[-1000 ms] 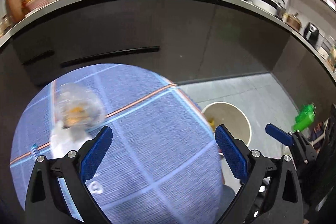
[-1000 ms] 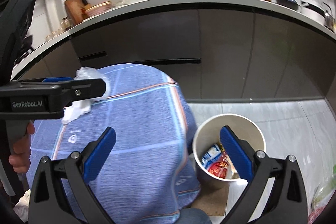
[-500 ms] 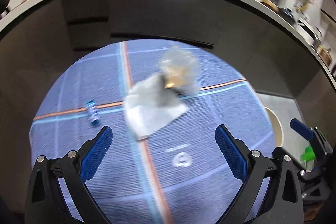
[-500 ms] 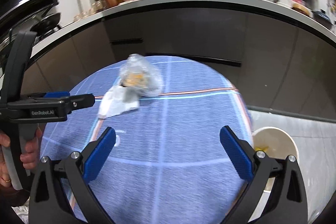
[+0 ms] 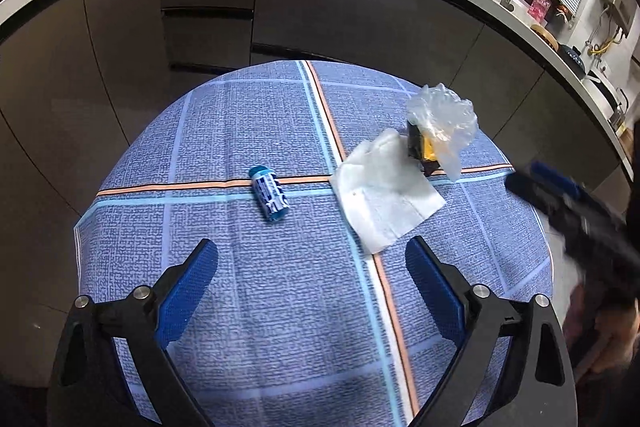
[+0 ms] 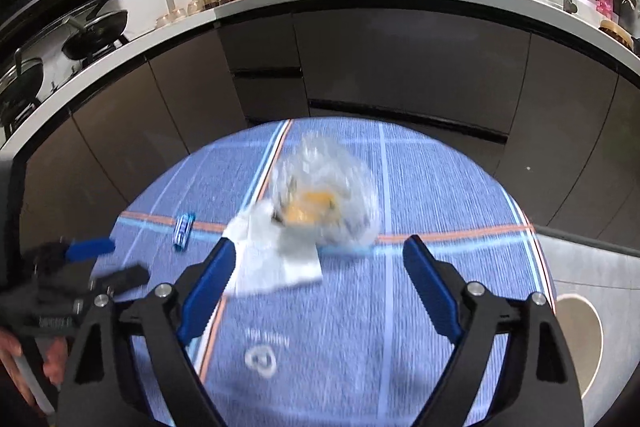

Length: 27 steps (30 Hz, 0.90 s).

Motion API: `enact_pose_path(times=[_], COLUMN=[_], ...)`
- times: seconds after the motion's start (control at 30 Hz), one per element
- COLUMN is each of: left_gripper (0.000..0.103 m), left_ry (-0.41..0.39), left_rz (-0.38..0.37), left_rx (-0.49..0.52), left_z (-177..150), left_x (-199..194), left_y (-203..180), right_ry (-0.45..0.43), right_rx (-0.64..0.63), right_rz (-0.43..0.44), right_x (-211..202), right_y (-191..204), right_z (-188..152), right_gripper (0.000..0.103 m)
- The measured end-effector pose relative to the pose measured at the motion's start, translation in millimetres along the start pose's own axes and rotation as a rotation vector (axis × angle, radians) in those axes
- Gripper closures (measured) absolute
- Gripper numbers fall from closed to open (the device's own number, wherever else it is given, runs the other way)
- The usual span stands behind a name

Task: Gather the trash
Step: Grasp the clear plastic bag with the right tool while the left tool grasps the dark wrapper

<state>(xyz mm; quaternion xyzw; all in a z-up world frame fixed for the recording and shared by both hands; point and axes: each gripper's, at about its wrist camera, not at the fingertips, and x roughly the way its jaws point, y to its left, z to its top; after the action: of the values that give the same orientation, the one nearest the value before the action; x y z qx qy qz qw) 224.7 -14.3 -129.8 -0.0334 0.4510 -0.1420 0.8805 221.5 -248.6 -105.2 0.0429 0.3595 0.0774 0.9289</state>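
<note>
Both wrist views are swinging away from the cream bin beside the table and onto the trash on the tablecloth; both pairs of jaws have just been closing slightly, with nothing between them.

A crumpled clear plastic bag [image 5: 442, 121] with something yellow inside is lying right of centre in the left wrist view, touching a white napkin [image 5: 386, 193] spread just below it. A small blue wrapper [image 5: 269, 197] is lying well apart, at centre, on the round table [image 5: 224, 307] with its blue checked cloth.

The left gripper [image 5: 312, 287] is hovering wide apart and empty, the wrapper just above its gap. The right gripper [image 6: 318, 287], equally wide and empty, is aiming at the blurred bag and napkin, the napkin's edge overlapping its left finger in the picture.

This looks like the approach to the next pickup. Each gripper likely needs to drop onto its item and pinch. The bin's rim [image 6: 580, 331] is showing at the lower right of the right wrist view.
</note>
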Motion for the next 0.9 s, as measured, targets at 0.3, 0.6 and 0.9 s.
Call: enact_pose_path(times=[0.3, 0.6, 0.9], left_gripper=[0.025, 0.035, 0.037], left_ry=[0.016, 0.041, 0.043], left_rz=[-0.031, -0.066, -0.138], left_rx=[-0.005, 0.011, 0.108], left_z=[-1, 2, 15], left_x=[4, 15, 31], left_y=[15, 9, -42], right_ry=[0.02, 0.022, 0.017], right_rx=[-0.029, -0.06, 0.01], right_rz=[-0.023, -0.037, -0.037], right_x=[48, 37, -15], right_y=[10, 8, -15], right_z=[32, 23, -15], right_gripper=[0.033, 0.099, 0.099])
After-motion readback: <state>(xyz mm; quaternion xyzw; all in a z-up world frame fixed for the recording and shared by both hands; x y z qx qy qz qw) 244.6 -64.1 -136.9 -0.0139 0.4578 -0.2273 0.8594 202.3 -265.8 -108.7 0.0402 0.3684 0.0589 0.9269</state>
